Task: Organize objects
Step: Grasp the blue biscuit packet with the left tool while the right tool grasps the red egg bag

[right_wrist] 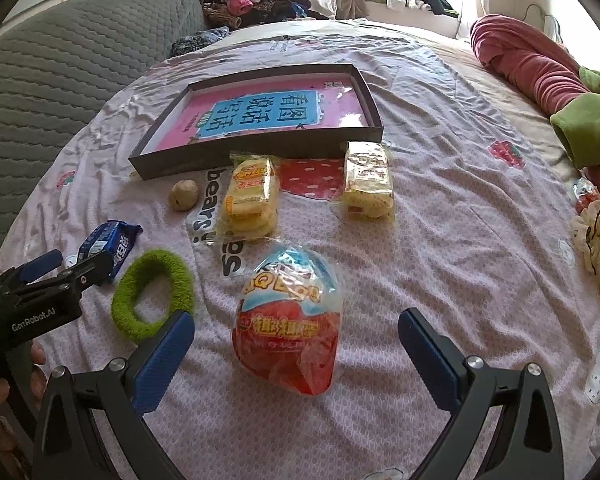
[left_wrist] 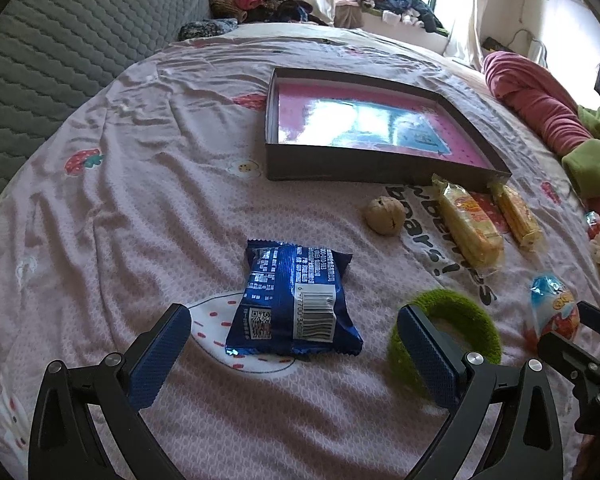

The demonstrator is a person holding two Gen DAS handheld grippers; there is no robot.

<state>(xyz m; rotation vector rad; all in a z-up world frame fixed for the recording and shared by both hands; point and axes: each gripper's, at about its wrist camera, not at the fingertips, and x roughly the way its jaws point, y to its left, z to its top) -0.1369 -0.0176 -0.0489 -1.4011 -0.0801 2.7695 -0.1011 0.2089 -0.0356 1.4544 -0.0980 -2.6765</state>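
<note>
Crinkly foil blue snack packet (left_wrist: pixel 294 300) between wide-open left hand-held gripper (left_wrist: pixel 294 354) pads; right hand-held gripper (right_wrist: pixel 296 354) gapes around glossy egg-shaped pack (right_wrist: pixel 290 320), neither gripping.

blue snack packet (left_wrist: pixel 294 300) flat, barcode up, on bedsheet (left_wrist: pixel 140 208).

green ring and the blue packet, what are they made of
The green ring looks like soft fuzzy fabric, perhaps terry or chenille: matte, with a nubby pile. The blue packet looks like thin plastic or foil film: glossy, crinkled, crimped ends, printed barcode.

Pink bedsheet (right_wrist: pixel 440 208) bears box (right_wrist: pixel 260 152), snacks, green ring (right_wrist: pixel 120 304).
</note>
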